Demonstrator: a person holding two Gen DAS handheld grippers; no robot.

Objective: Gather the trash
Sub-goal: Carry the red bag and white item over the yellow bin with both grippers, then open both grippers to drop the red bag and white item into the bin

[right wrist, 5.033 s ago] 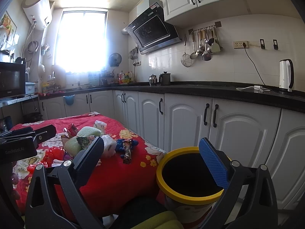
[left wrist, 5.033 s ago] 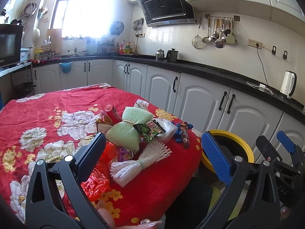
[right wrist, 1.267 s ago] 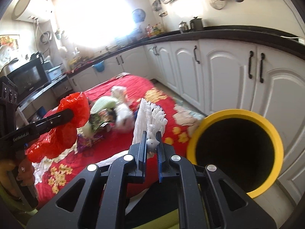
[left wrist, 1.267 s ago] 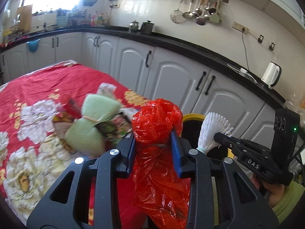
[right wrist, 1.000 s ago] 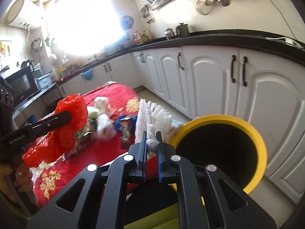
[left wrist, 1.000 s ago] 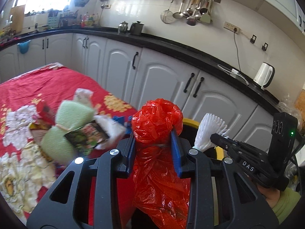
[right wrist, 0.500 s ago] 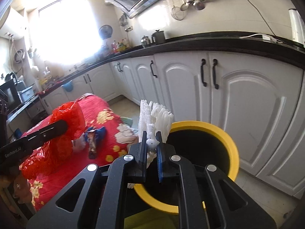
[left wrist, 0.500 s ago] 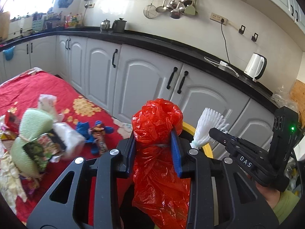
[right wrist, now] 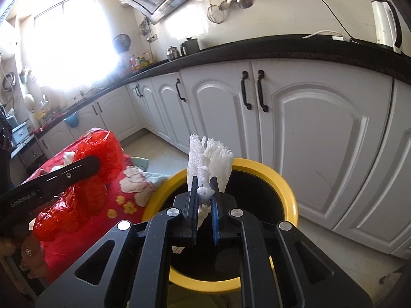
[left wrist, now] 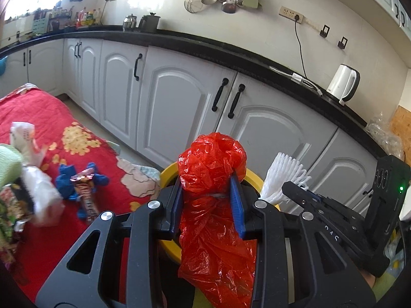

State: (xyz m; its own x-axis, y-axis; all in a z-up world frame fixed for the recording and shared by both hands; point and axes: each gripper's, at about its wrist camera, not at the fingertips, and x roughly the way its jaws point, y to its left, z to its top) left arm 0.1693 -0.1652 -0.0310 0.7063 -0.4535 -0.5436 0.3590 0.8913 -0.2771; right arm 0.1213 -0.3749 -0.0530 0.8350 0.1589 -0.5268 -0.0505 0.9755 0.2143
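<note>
My left gripper is shut on a crumpled red plastic bag, which hangs down between its arms. Right behind the bag shows the yellow rim of the trash bin. My right gripper is shut on a white foam net bundle, held over the near rim of the yellow bin. From the right wrist view, the left gripper with the red bag is at the left, beside the bin. The left wrist view has the right gripper and white bundle at the right.
A table with a red flowered cloth sits left of the bin, bearing a candy bar wrapper, a blue scrap, a white bag and green netting. White cabinets under a black counter run behind the bin.
Both grippers have swung right from the table toward the bin, each keeping its load. The bin rim now lies directly beneath the white bundle and just behind the red bag.
</note>
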